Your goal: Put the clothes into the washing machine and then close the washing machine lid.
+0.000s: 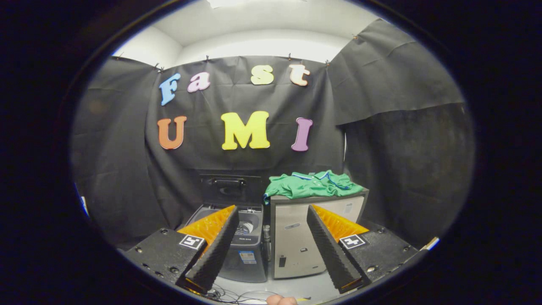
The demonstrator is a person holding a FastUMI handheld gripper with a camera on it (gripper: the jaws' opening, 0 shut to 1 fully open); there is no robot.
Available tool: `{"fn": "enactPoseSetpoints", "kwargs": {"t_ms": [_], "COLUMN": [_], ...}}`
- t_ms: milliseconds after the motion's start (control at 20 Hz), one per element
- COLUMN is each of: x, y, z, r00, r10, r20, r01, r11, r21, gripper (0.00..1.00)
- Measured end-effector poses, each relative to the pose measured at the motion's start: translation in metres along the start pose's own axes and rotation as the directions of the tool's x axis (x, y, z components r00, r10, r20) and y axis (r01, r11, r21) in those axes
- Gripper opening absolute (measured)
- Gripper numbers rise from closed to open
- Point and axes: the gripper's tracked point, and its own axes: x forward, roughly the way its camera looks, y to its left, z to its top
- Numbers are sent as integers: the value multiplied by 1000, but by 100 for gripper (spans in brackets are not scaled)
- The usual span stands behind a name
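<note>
Booth: tongs (271, 250) agape, shirt (312, 184) beyond.

A pale cabinet (296, 241) stands against the black cloth wall (127, 169), its front panel carrying a small dark slot low down (too small to tell what it is). A tangle of thin cables (230, 295) lies on the light floor (305, 288) in front. Above the cloth, a white wall (262, 46) meets a white ceiling (262, 17).

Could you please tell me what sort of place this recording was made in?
Probably a cloth-walled recording booth set up as a laundry corner: an open top-loading washing machine, a green shirt on a cabinet, the open gripper before them.
</note>
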Motion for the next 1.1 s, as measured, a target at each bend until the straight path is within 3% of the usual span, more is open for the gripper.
{"fn": "enactPoseSetpoints", "kwargs": {"t_ms": [750,1100], "x": [26,65], "y": [27,19], "z": [19,42], "r00": [999,999], "r10": [38,35], "r20": [10,9], "r01": [-38,-34], "r11": [998,999], "r21": [-40,-20], "gripper": [100,100]}}
